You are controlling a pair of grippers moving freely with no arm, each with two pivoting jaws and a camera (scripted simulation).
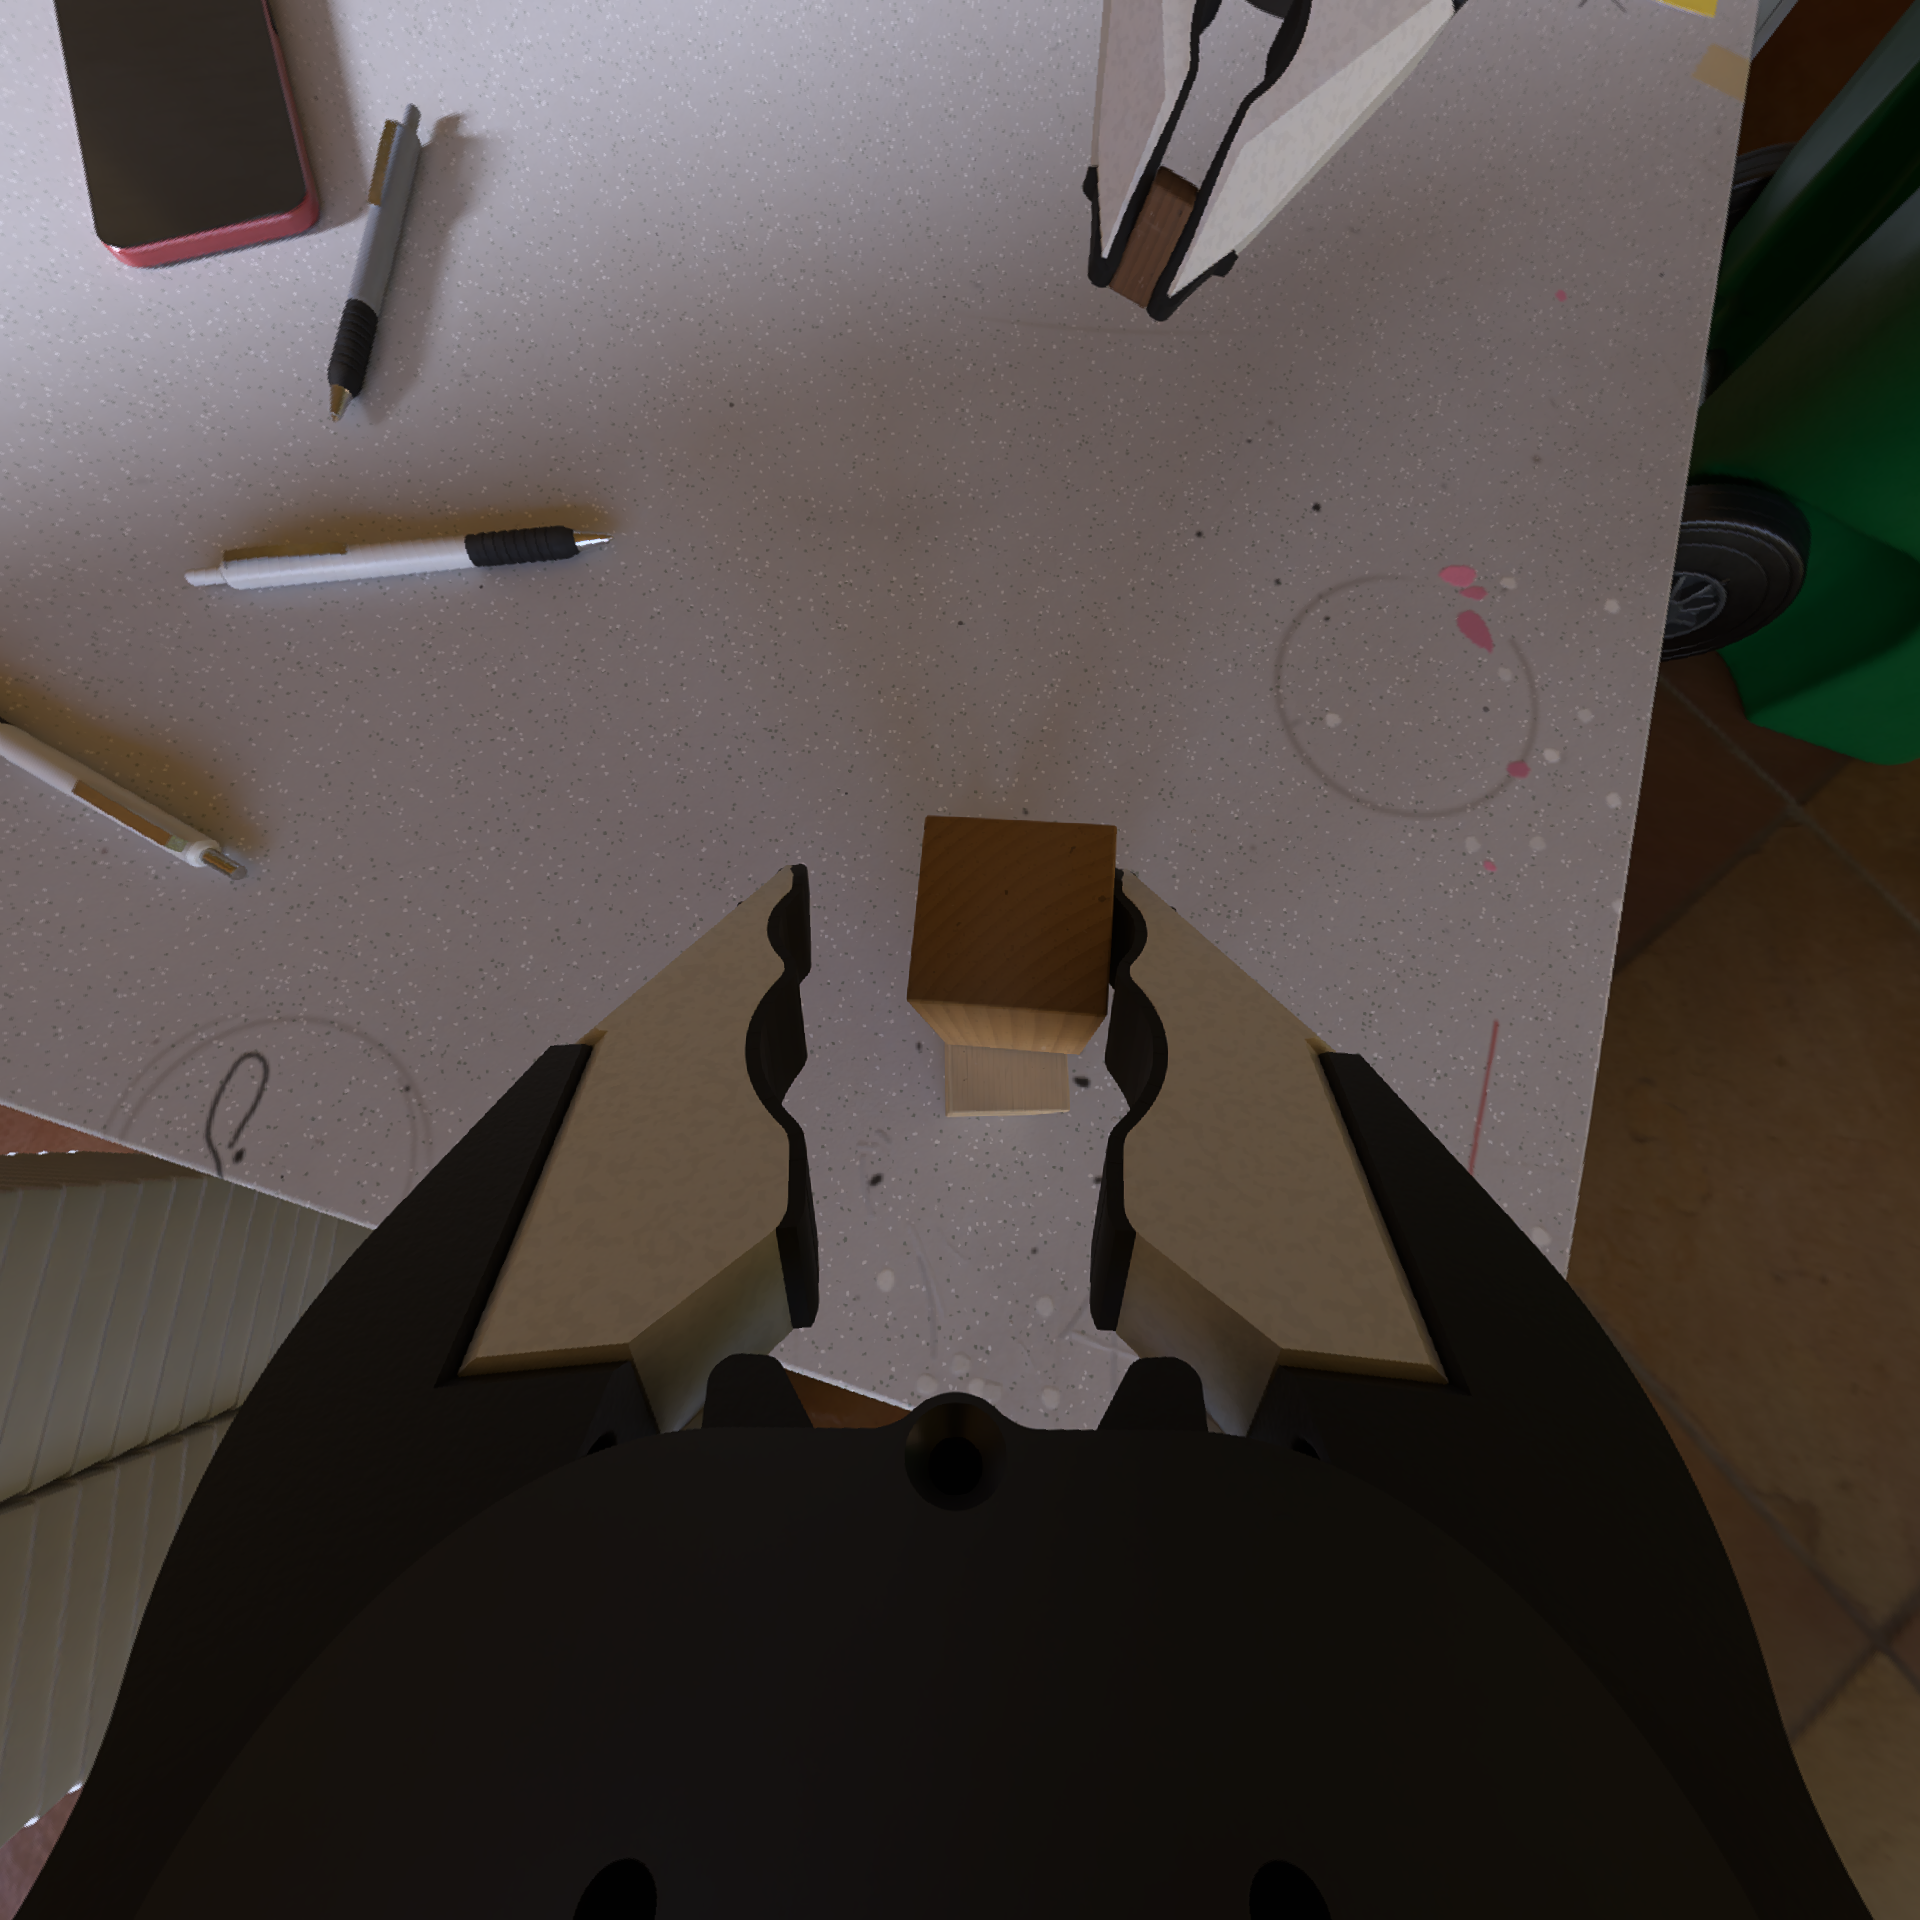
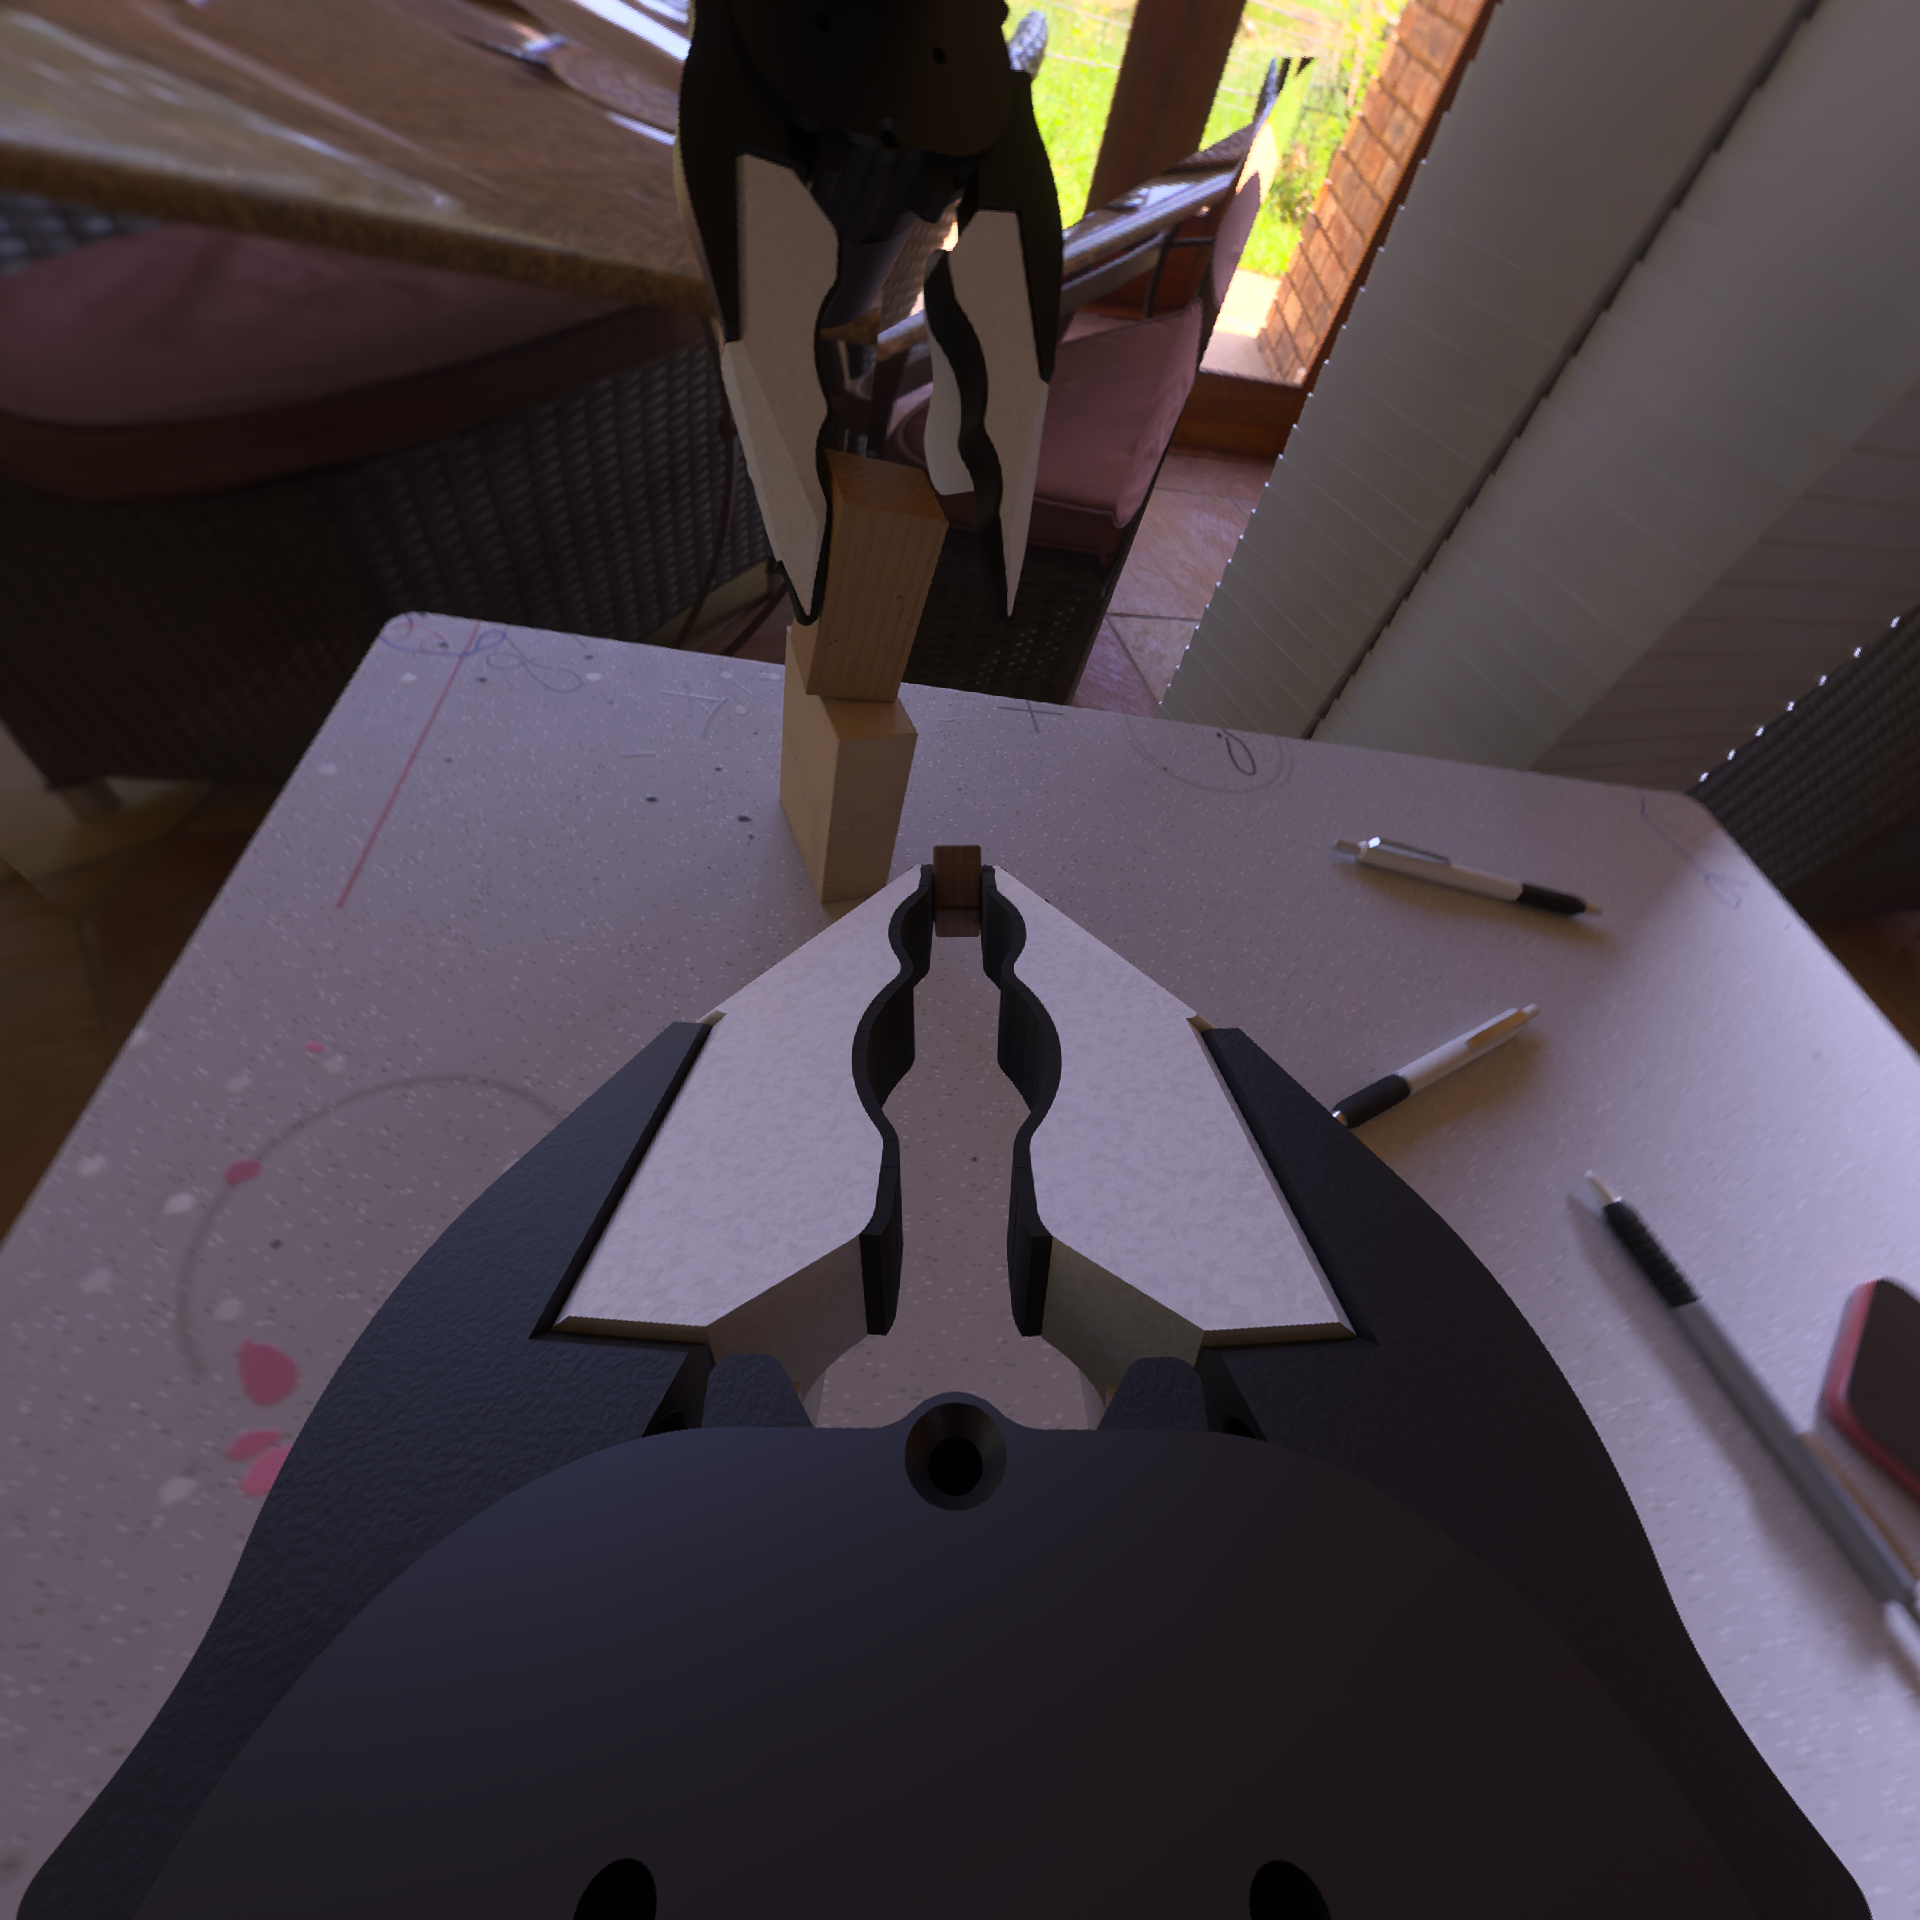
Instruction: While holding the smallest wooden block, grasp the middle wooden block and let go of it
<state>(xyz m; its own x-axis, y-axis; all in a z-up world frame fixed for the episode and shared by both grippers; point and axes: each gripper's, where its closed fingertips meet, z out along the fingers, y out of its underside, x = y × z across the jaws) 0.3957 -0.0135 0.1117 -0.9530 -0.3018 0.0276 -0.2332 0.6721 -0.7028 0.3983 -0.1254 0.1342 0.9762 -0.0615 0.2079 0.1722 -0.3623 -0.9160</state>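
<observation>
The middle block (image 1: 1013, 914) sits tilted on top of the pale largest block (image 2: 847, 800), which stands on the tabletop (image 1: 831, 468). The left tool (image 1: 961, 925) hangs over it with its jaws apart; one finger touches the block's side, the other stands clear. The right tool (image 2: 958, 894), well apart, is clamped on the small block (image 2: 957, 891) at its fingertips. Pens (image 1: 400, 556) and a phone (image 1: 187, 125) lie farther off. The risk, as I judge it: the one-sided contact could push the leaning block off its perch or topple the block beneath; the small block's shallow fingertip grip could also slip.
</observation>
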